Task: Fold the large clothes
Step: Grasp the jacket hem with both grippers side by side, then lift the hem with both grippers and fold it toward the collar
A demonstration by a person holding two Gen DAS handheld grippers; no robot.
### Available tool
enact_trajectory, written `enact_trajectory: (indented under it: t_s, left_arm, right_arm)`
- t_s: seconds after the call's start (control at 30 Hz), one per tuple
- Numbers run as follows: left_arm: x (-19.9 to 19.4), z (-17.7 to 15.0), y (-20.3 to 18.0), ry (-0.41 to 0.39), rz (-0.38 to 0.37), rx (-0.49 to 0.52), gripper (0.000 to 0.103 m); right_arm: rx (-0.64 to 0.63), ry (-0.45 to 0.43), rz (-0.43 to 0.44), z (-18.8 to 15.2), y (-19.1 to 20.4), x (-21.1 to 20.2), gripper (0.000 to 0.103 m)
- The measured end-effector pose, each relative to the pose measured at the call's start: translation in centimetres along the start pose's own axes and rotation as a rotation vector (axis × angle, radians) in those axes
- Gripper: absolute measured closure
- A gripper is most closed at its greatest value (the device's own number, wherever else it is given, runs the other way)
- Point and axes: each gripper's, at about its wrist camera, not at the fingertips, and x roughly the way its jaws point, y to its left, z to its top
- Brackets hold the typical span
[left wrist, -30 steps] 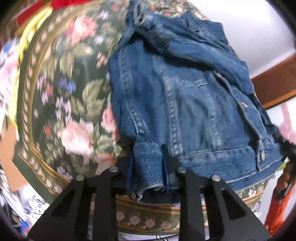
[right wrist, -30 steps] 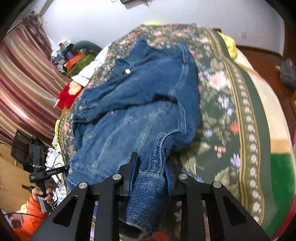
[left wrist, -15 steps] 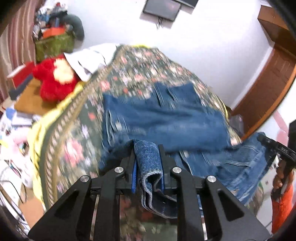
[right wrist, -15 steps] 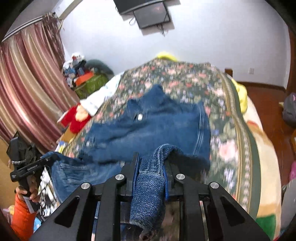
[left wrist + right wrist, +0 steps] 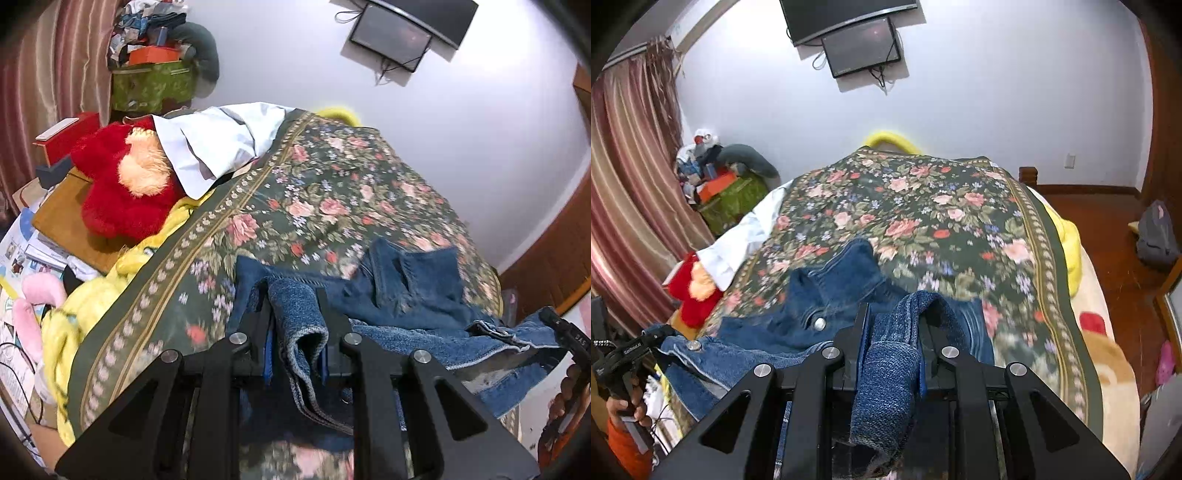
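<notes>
Denim fills both our grips: the left gripper [image 5: 297, 332] has its fingers clamped narrow on a folded edge of the denim jacket [image 5: 406, 302], and the right gripper [image 5: 892, 332] pinches another edge of it the same way. A second ago the jacket lay spread across the floral bedspread [image 5: 314, 199]; now we have lifted its near edges, so the cloth bunches and sags between our hands above the near end of the bed. We judge the fold is under way, with the raised half not yet laid over. Our left view alone shows the red plush toy [image 5: 122, 192] up close beside the bed; only the right shows the wooden floor [image 5: 1108, 229].
</notes>
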Motion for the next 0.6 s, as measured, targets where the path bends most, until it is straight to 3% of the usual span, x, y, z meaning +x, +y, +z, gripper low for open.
enact_trajectory:
  t_s: [0.2, 0.43, 0.6]
  left_arm:
    - [5.7, 1.8, 0.2, 0.041, 0.053, 0.012, 0.085]
    - [13.0, 0.5, 0.7, 0.156, 0.137, 0.059, 0.083]
    - [15.6, -0.5, 1.8, 0.201, 0.159, 0.064, 0.079]
  right_arm:
    - [0.005, 0.059, -0.044, 1.5, -0.6, 6.9, 0.086]
    - [0.043, 0.177, -0.083, -0.8, -3.1, 14.5, 0.085]
    - [0.097, 0.234, 0.024, -0.9, -5.3, 15.2, 0.084]
